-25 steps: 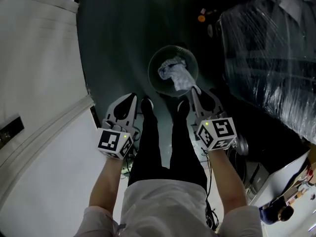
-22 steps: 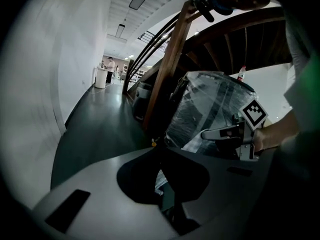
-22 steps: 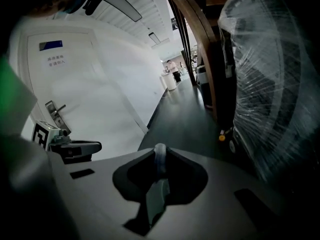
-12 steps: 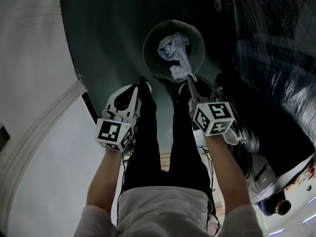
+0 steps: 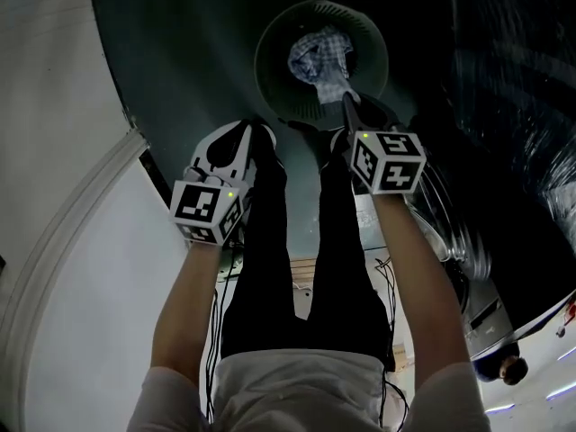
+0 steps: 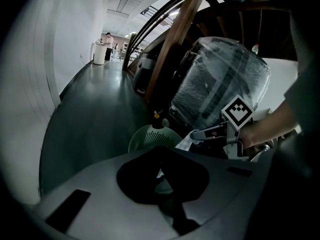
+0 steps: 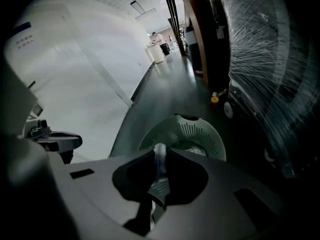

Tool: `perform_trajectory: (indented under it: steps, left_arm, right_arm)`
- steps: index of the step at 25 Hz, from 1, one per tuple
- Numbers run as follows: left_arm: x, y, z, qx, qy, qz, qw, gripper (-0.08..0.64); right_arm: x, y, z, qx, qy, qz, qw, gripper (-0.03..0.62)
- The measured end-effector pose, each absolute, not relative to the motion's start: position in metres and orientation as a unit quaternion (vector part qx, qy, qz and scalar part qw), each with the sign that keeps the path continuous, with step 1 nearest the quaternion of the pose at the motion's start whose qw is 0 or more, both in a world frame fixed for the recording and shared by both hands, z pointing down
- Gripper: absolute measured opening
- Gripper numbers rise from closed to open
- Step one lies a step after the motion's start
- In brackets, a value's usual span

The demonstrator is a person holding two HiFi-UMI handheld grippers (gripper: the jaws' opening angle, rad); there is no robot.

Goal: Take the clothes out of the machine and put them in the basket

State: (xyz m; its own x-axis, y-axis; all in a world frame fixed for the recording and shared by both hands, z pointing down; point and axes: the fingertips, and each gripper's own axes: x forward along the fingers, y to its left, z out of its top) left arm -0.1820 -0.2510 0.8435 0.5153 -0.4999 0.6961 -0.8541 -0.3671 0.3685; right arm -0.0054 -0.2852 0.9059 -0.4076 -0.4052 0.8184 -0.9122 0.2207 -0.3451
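Note:
A round pale green basket [image 5: 270, 70] stands on the dark floor ahead of the person's feet, with a checked cloth [image 5: 315, 50] lying inside. My right gripper [image 5: 346, 104] hovers at the basket's near rim, shut on a pale cloth [image 5: 331, 84] that hangs into the basket. In the right gripper view a strip of that cloth [image 7: 159, 159] sits pinched between the jaws, above the basket [image 7: 200, 133]. My left gripper [image 5: 250, 135] is left of the basket, jaws together and holding nothing. The left gripper view shows the basket [image 6: 147, 136] and the right gripper [image 6: 197, 134].
A white curved surface [image 5: 54, 169] fills the left side. A bulky plastic-wrapped object [image 5: 504, 97] stands to the right of the basket. A small orange thing [image 7: 214, 99] lies on the floor beyond it. The person's dark legs [image 5: 297, 241] are below the grippers.
Both grippers have come down toward the basket, the right one carrying the pale cloth with it. The cloth now hangs lower inside the basket.

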Motion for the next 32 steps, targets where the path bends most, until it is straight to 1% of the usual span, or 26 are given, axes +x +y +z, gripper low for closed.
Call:
perform_trajectory:
  steps: [3, 7, 10, 14, 15, 32]
  left_arm:
    - [-0.179, -0.257, 0.856, 0.781, -0.427, 0.233, 0.39, 0.02]
    - [-0.176, -0.27, 0.872, 0.78, -0.425, 0.24, 0.392, 0.02]
    - [-0.175, -0.275, 0.881, 0.775, -0.427, 0.238, 0.399, 0.02]
    - [-0.175, -0.275, 0.887, 0.773, -0.428, 0.237, 0.405, 0.02]
    - [-0.175, -0.274, 0.887, 0.772, -0.427, 0.238, 0.406, 0.02]
    - [-0.172, -0.277, 0.878, 0.775, -0.433, 0.224, 0.403, 0.02]
  right_arm:
    - [-0.002, -0.29, 0.924, 0.455, -0.72, 0.411, 0.325, 0.035]
    - [-0.001, -0.296, 0.94, 0.455, -0.712, 0.408, 0.345, 0.041]
    - [-0.002, -0.295, 0.949, 0.454, -0.706, 0.415, 0.352, 0.06]
    - [-0.001, -0.294, 0.954, 0.461, -0.696, 0.425, 0.35, 0.157]
    - [-0.001, -0.294, 0.954, 0.462, -0.695, 0.426, 0.35, 0.163]
    - [-0.017, -0.277, 0.957, 0.459, -0.689, 0.439, 0.35, 0.155]
